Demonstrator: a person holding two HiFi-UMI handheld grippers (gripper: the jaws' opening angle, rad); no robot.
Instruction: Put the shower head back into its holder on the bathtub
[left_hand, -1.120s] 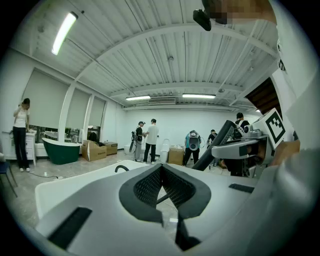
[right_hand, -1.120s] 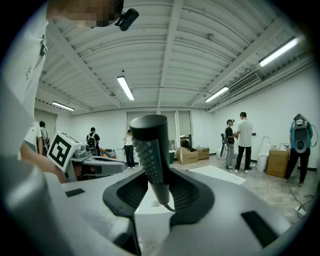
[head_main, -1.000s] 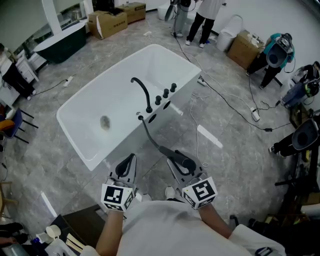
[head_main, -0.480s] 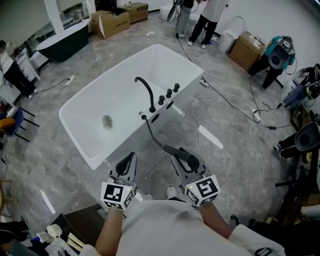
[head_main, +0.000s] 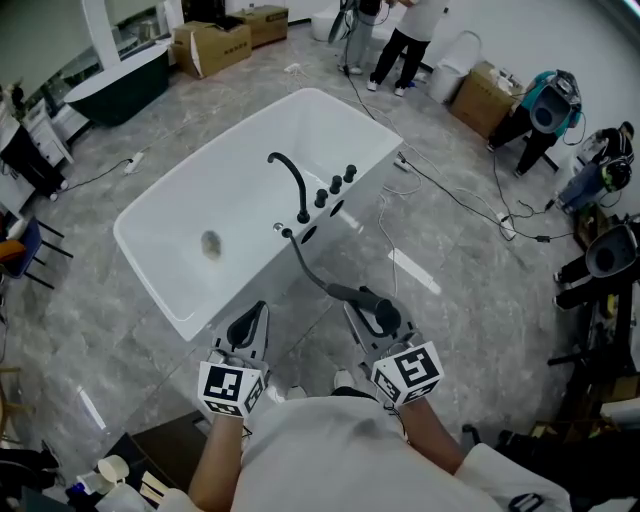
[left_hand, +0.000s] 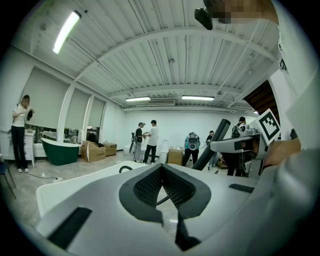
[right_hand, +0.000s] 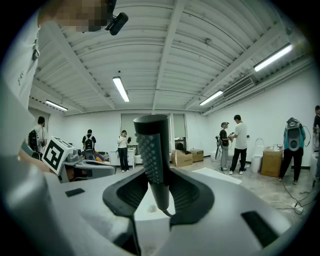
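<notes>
the right tongs (head_main: 374, 314) clamp the black shower head (right_hand: 152, 160) over the floor, just beside the white tub (head_main: 160, 292). its hose (head_main: 303, 262) runs to the tub's rim by the faucet (head_main: 290, 183). the left tongs (left_hand: 161, 171) are closed on nothing, and a drain (head_main: 210, 243) shows in the tub's basin.

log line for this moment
right gripper: shut on shower head | left gripper: shut, empty | shower head: short of bathtub
</notes>
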